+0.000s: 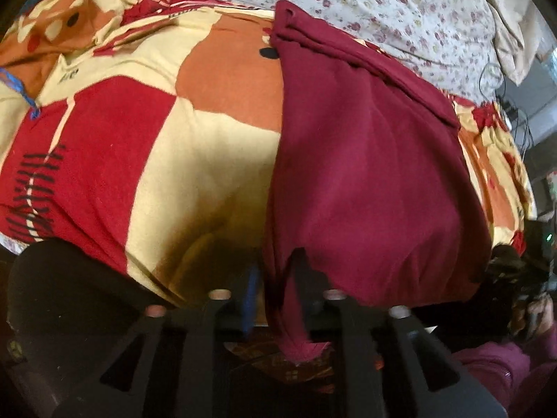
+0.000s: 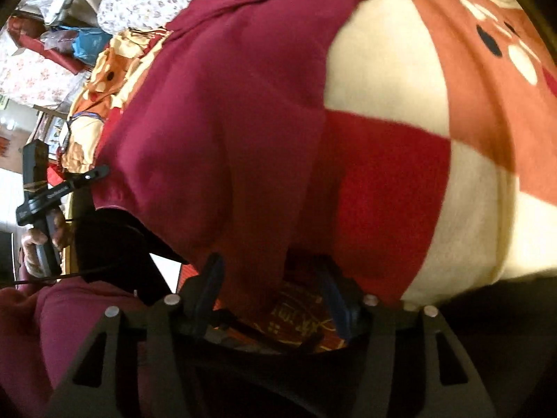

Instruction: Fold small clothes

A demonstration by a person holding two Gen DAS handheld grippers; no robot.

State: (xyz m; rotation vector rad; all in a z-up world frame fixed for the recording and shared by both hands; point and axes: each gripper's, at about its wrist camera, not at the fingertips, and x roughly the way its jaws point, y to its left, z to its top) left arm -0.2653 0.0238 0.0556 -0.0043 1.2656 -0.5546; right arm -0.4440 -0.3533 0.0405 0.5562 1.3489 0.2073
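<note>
A dark maroon garment (image 1: 365,174) lies folded on a blanket of red, cream and orange squares (image 1: 209,132), with its near edge over the blanket's front. My left gripper (image 1: 276,278) straddles the garment's left near corner. A bunched strip of the cloth hangs down between its fingers, and a small gap shows beside the blue pad (image 1: 252,282). In the right wrist view the same garment (image 2: 226,122) fills the middle. My right gripper (image 2: 271,282) stands wide open, with a hanging fold of the cloth loose between its fingers.
A white floral sheet (image 1: 348,0) covers the bed behind the blanket. A person's hand (image 2: 34,244) holds the other tool at the left, and a maroon sleeve (image 2: 52,331) sits below it. Bags and clutter (image 2: 69,38) lie beyond the bed's far corner.
</note>
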